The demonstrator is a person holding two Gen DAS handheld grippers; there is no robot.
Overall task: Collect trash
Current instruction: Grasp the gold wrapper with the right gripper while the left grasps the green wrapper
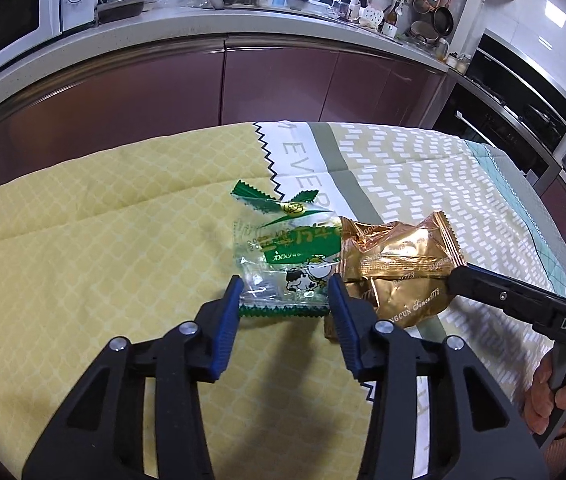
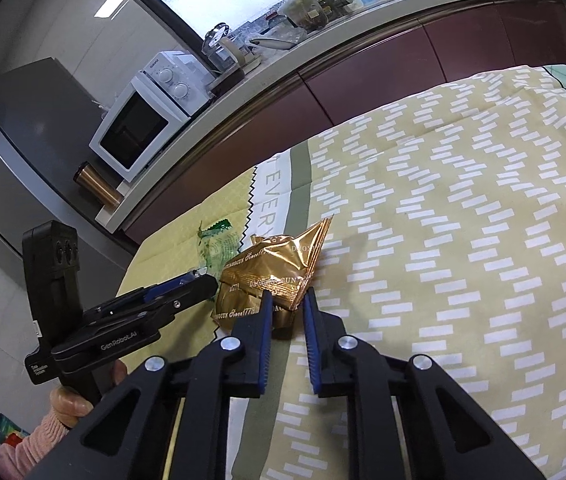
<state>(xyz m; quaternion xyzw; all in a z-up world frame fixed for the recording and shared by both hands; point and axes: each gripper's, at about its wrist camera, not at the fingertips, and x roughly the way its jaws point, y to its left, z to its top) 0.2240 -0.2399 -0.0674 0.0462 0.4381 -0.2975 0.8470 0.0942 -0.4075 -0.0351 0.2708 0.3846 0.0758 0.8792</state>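
A clear candy wrapper with green print lies flat on the yellow part of the tablecloth. My left gripper straddles its near end, a blue pad at each side edge, and the film is not squeezed. A crumpled gold foil wrapper overlaps its right side. My right gripper has its pads closed on the near corner of the gold wrapper, which stands up in a peak. In the left wrist view the right gripper comes in from the right. The left gripper shows at the left of the right wrist view, with the green wrapper beyond it.
The cloth covers a table whose far edge faces maroon cabinets under a cluttered counter. A white microwave and a copper tumbler sit at the counter's end beside a grey fridge. A hand holds the right gripper's handle.
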